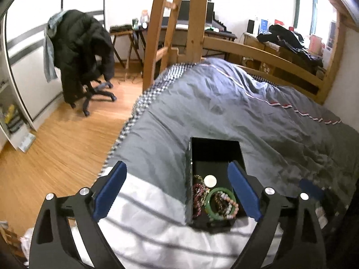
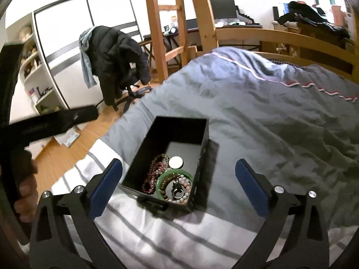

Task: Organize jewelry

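An open black jewelry box (image 1: 213, 152) (image 2: 179, 130) sits on the bed. Inside lie a green bangle (image 1: 209, 204) (image 2: 159, 182), dark red bead bracelets (image 1: 197, 192) (image 2: 150, 179), pale bead bracelets (image 1: 231, 206) (image 2: 186, 186), a white round disc (image 1: 210, 181) (image 2: 176, 162) and a metal ring (image 2: 177, 193). My left gripper (image 1: 177, 192) is open and empty, its right finger next to the box's right wall. My right gripper (image 2: 179, 192) is open and empty, hovering over the box's near end.
The box rests where a grey duvet (image 1: 246, 116) (image 2: 269, 116) meets a white striped sheet (image 1: 152, 224) (image 2: 179, 235). Wooden bunk posts (image 1: 197, 18) rise behind. An office chair with a black jacket (image 1: 83, 53) stands on the wood floor at left.
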The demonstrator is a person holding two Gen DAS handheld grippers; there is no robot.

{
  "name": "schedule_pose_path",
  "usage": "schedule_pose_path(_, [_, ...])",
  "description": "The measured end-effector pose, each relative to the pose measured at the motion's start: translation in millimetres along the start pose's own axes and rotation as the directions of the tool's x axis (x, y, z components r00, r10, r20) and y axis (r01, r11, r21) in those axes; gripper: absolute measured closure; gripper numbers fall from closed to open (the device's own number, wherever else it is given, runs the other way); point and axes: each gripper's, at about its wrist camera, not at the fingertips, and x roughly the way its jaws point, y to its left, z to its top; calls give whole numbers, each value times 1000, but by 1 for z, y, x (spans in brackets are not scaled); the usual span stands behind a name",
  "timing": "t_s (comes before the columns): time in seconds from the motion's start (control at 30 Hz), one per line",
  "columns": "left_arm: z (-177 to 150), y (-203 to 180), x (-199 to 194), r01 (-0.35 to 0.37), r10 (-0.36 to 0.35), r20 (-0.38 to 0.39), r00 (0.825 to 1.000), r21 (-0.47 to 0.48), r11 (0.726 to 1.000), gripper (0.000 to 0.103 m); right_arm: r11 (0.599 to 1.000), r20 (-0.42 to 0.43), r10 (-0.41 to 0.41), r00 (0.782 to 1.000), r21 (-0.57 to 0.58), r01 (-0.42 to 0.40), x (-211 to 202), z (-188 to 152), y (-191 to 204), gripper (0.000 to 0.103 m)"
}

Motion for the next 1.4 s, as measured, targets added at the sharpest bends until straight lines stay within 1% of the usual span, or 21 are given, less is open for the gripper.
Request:
schedule_pose_path(0.03, [-2,-1,-12,-7,6,12,1000,14,1000,9,1000,-14,-10,1000,-2,10,-8,1,1,4])
schedule_pose_path(0.1, [-9,-5,-34,-11,10,24,1000,39,999,8,1000,-38,-23,999,-4,23,-21,0,2,4])
schedule_pose_path(0.2, [-26,-10,-52,-24,24,12,1000,56,998,8,1000,-71,-27,997,-8,26,-40,-7,5,4])
schedule_pose_path(0.37, [-65,-17,-62,-55,54,8,998,69,996,8,999,-79,-52,995,-16,51,-59,-25,3,4])
schedule_pose_path(0.5, [-89,-14,-57,-47,47,-5,999,11,999,8,999,-83,-50,995,-7,50,-68,-36,-1,4])
schedule_pose_path(0.6, [-95,-18,-55,-88,88,19,996,32,996,8,998,-77,-62,995,-18,60,-73,-42,-2,4])
schedule_pose_path(0.77, [-100,-22,-51,-69,68,31,997,32,997,8,998,-77,-65,995,-8,64,-75,-45,-7,4])
schedule_pose_path(0.87, [-102,-20,-45,-85,85,13,996,29,996,8,998,-77,-64,995,-7,64,-74,-46,-8,4])
schedule_pose_path(0.97, [-104,-17,-41,-78,78,1,997,15,997,8,998,-79,-63,995,-10,62,-74,-46,-8,4])
schedule_pose_path(1.07, [-106,-17,-42,-70,70,10,998,21,997,8,998,-79,-62,995,-19,61,-72,-48,-6,4])
schedule_pose_path(1.2, [-109,-20,-40,-62,62,4,998,36,997,8,997,-80,-68,994,-31,65,-70,-50,-2,4])
schedule_pose_path(1.4, [-111,-20,-42,-44,43,16,999,36,998,8,997,-74,-70,995,-30,68,-70,-52,-1,4])
